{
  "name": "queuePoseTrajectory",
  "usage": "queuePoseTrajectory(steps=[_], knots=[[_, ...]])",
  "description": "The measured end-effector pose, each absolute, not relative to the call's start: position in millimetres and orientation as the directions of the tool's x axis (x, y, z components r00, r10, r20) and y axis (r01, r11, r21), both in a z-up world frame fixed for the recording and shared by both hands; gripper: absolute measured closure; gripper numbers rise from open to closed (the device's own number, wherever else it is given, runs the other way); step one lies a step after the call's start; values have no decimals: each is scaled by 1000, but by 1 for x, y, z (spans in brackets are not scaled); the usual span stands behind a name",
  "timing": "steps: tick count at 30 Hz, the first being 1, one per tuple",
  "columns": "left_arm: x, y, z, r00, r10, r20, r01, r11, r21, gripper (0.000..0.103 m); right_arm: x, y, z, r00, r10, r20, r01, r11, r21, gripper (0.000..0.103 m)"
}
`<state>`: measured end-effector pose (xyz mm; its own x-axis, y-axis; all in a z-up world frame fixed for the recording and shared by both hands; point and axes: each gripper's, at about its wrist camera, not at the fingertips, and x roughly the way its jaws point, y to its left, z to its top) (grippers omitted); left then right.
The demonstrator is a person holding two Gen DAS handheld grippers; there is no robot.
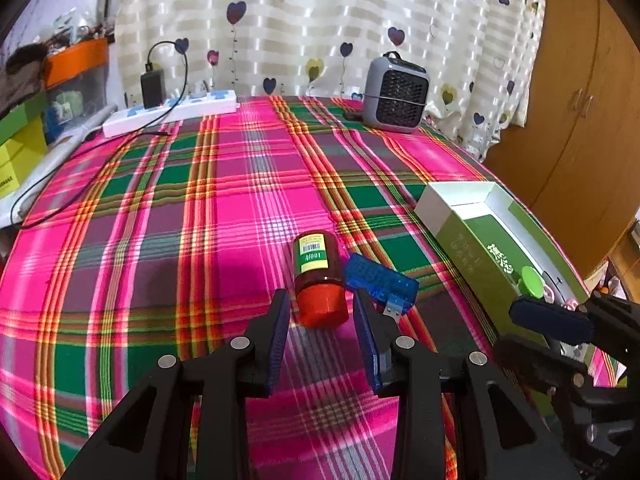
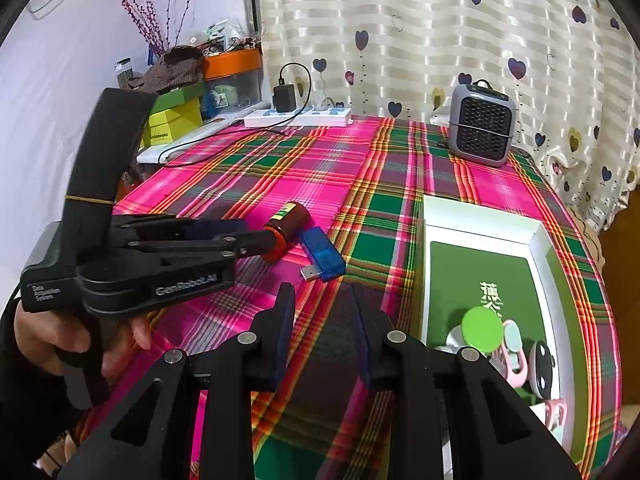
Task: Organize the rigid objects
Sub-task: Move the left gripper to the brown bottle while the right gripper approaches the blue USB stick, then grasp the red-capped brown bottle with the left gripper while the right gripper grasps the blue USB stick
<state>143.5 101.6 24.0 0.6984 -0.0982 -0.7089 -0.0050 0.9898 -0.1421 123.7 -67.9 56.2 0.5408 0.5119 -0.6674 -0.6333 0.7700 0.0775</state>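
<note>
- Your left gripper (image 1: 320, 312) sits low over the pink-and-green plaid tablecloth (image 1: 160, 220), its jaws apart, one on either side of the red cap of the small amber cylindrical bottle with a yellow-green label (image 1: 316, 276); the pads do not press on it.
- The bottle lies on its side near the table's middle, cap toward you.
- The translucent blue USB stick with a metal plug (image 1: 380, 284) lies just beside the bottle on its right, apparently touching it.
- Your right gripper (image 2: 322, 320) hovers above bare cloth, jaws apart, nothing between them.
- The open white-and-green cardboard box (image 2: 540, 248) lies at the right edge of the table, well apart from the bottle; a round green lid (image 2: 482, 330) and small pink and white items sit in its near end.
- A grey desktop fan heater (image 2: 482, 130) and a white power strip (image 2: 298, 118) stand at the far edge.
- Your hand (image 2: 52, 332) grips the left gripper's handle.
</note>
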Motion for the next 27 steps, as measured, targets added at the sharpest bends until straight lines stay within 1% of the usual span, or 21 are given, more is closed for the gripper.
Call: queuePoseTrajectory(steps=[3,11,13,15,17,21,25,27], knots=[[151,102,23,695,-89,-713,-15,990,-138,68,127,-65,56,538,511,-671,-635,769,77,75],[172,97,10,652,-54,-756,-16,996,-84,68,136,-59,59,529,503,-684,-644,762,62,75],[175,98,7,640,-60,-766,-11,996,-88,68,139,-57,60,527,502,-686,-649,759,57,75],[174,102,8,643,-75,-762,-12,994,-107,68,142,-54,60,519,500,-693,-655,754,53,75],[172,105,8,644,-78,-761,-16,993,-116,72,147,-51,59,506,498,-704,-663,747,52,75],[162,110,11,648,-91,-756,-18,991,-135,72,156,-44,57,492,479,-727,-667,744,38,75],[149,111,15,668,-75,-741,-19,993,-118,72,163,-36,57,467,466,-751,-679,733,32,75],[143,114,17,672,-83,-736,-22,991,-132,72,166,-30,57,456,455,-764,-692,722,17,75]])
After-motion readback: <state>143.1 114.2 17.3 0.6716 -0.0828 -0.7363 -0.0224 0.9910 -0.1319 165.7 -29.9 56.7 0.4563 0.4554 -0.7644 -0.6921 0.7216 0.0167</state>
